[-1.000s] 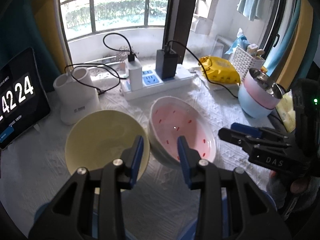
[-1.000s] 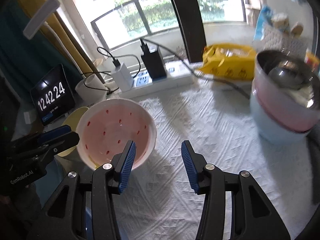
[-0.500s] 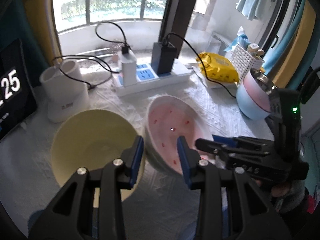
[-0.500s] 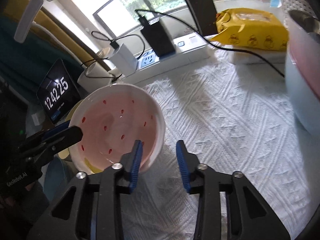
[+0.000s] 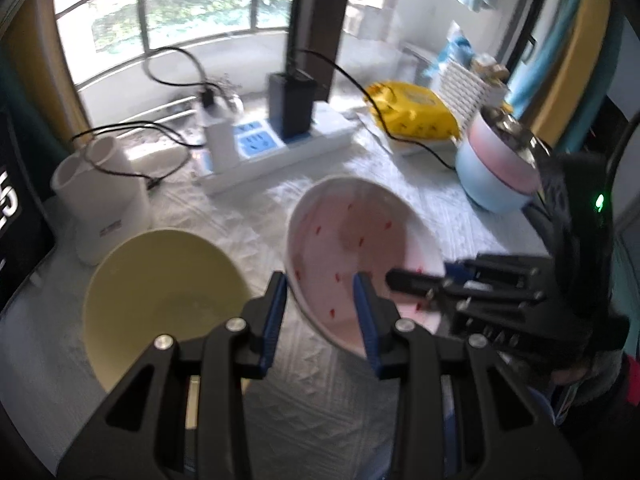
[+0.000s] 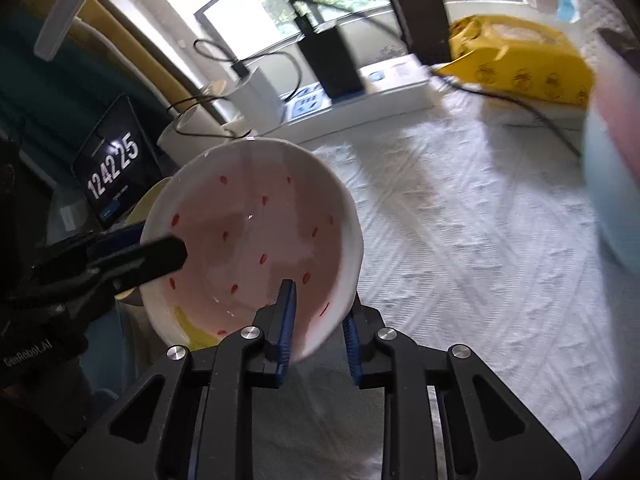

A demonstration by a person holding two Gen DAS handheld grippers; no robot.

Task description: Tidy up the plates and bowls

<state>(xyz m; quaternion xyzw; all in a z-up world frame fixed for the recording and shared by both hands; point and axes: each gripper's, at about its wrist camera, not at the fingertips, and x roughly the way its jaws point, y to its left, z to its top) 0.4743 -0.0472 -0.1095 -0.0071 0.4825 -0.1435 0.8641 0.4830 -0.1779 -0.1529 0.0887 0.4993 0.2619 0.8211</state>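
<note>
A white bowl with a pink, red-flecked inside point(image 5: 356, 240) point(image 6: 256, 236) is lifted and tilted above the white cloth. My right gripper point(image 6: 318, 316) is shut on its near rim, one finger inside and one outside. My left gripper point(image 5: 320, 312) straddles the bowl's opposite rim, jaws still apart, one pad inside the bowl. A pale yellow bowl point(image 5: 160, 296) sits on the cloth to the left; in the right wrist view only its edge point(image 6: 154, 196) shows behind the pink bowl.
A stack of a blue and a pink bowl with a metal one on top point(image 5: 496, 172) stands at the right. A white power strip with chargers point(image 5: 276, 148), a yellow packet point(image 5: 412, 116), a white double cup holder point(image 5: 104, 192) and a clock tablet point(image 6: 112, 172) line the back.
The right gripper has closed on the pink bowl's rim and lifted and tilted it. The left gripper has moved in over the opposite rim.
</note>
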